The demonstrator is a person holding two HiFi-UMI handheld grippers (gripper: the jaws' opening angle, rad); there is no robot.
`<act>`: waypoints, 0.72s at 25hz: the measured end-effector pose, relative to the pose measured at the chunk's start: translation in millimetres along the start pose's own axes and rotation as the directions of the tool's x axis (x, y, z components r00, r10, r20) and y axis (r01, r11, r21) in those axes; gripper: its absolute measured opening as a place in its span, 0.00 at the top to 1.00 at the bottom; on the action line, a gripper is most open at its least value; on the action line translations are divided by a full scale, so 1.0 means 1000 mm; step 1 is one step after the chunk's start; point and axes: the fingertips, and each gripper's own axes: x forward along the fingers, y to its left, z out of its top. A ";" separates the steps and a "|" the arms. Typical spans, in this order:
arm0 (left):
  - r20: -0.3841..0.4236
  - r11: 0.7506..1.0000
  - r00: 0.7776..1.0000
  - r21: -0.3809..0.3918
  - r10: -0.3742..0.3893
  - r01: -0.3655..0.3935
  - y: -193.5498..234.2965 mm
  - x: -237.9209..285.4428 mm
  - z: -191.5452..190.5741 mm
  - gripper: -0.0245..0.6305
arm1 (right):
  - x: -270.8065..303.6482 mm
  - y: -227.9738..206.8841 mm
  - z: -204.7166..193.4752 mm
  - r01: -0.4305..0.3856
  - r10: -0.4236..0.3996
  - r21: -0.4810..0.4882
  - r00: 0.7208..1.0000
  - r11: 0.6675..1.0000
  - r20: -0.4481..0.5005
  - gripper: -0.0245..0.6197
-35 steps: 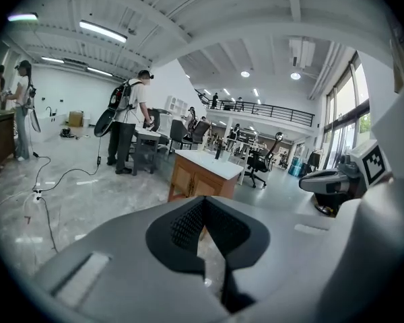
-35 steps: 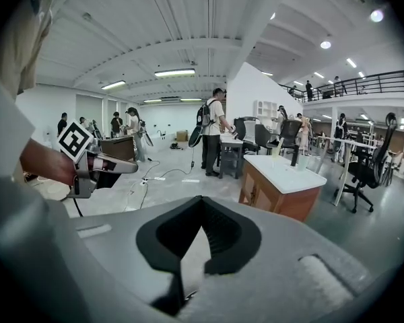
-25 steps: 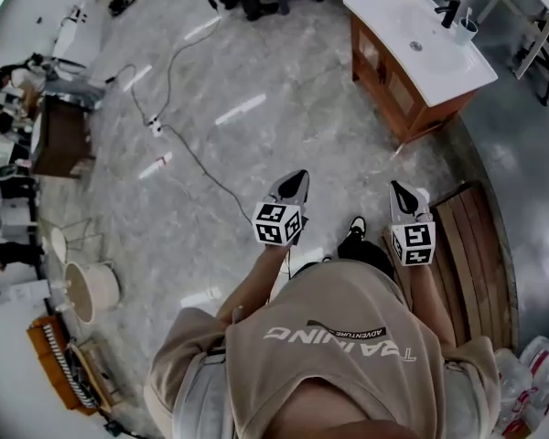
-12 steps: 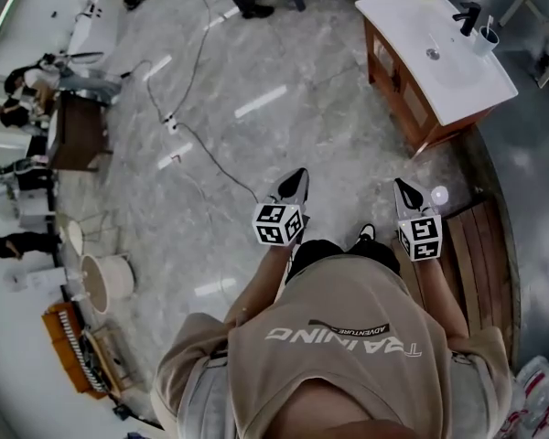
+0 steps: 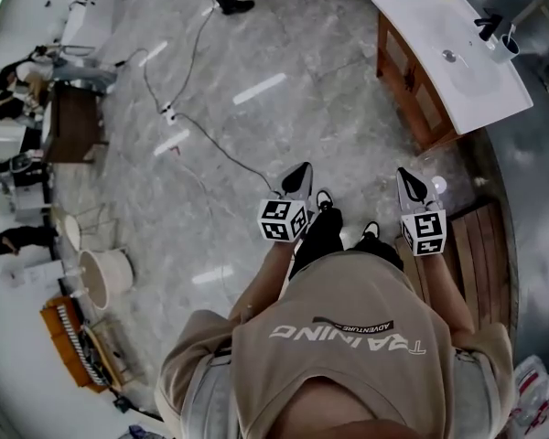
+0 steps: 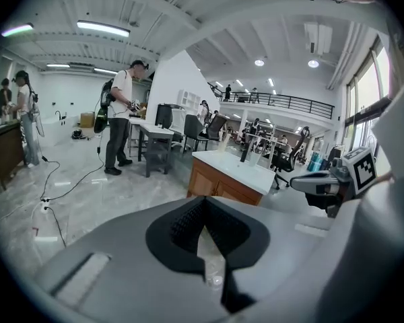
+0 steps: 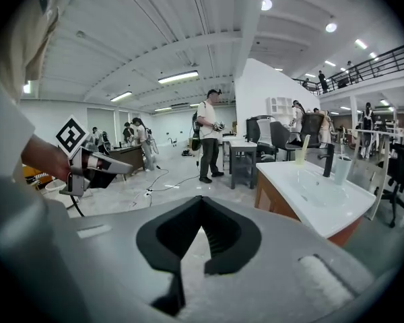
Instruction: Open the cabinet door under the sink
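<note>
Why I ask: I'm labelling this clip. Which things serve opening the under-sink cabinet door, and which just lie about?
Job: brown wooden sink cabinet with white top; left gripper; right gripper, both shut and empty.
Lying about: black floor cable; white round bucket; brown slatted wooden platform.

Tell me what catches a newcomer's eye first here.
The sink cabinet stands at the head view's upper right, with a white top and its wooden doors shut. Nearer the camera, the left gripper and the right gripper point forward over the grey floor, both shut and empty. A black cable snakes across the floor to their left.
</note>
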 end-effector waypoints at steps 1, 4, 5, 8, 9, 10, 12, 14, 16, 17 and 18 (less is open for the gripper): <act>0.004 1.000 1.000 -0.003 -0.010 0.010 0.007 0.004 0.002 0.94 | 0.007 0.001 0.007 0.010 -0.010 -0.009 1.000 1.000 0.002 0.96; 0.019 0.999 0.999 -0.001 -0.041 0.041 0.029 0.015 0.013 0.94 | 0.028 0.005 0.025 0.041 -0.041 -0.012 0.999 0.999 0.005 0.96; 0.029 0.999 0.998 0.007 -0.050 0.050 0.038 0.020 0.020 0.94 | 0.036 0.007 0.033 0.048 -0.048 -0.007 0.999 0.999 0.009 0.96; 0.056 0.997 0.996 0.034 -0.074 0.072 0.067 0.031 0.049 0.94 | 0.062 0.018 0.061 0.059 -0.059 -0.021 0.998 0.998 0.027 0.96; 0.063 0.996 0.995 0.037 -0.081 0.079 0.076 0.033 0.056 0.94 | 0.069 0.021 0.073 0.068 -0.066 -0.025 0.997 0.997 0.040 0.96; 0.068 0.996 0.994 0.038 -0.088 0.085 0.085 0.036 0.063 0.94 | 0.076 0.023 0.085 0.078 -0.077 -0.021 0.995 0.997 0.060 0.96; 0.073 0.995 0.992 0.040 -0.099 0.096 0.102 0.043 0.072 0.94 | 0.089 0.025 0.107 0.099 -0.099 0.005 0.990 0.995 0.104 0.96; 0.080 0.993 0.991 0.047 -0.111 0.108 0.116 0.048 0.080 0.94 | 0.104 0.027 0.121 0.119 -0.120 0.015 0.985 0.993 0.126 0.96; 0.089 0.990 0.987 0.061 -0.131 0.126 0.125 0.051 0.083 0.94 | 0.115 0.030 0.126 0.137 -0.137 0.011 0.983 0.991 0.125 0.96; 0.095 0.988 0.986 0.072 -0.140 0.134 0.129 0.053 0.085 0.94 | 0.119 0.031 0.127 0.143 -0.143 0.010 0.982 0.990 0.121 0.96; 0.101 0.987 0.984 0.083 -0.145 0.137 0.133 0.057 0.088 0.94 | 0.124 0.032 0.127 0.147 -0.147 0.010 0.982 0.989 0.116 0.96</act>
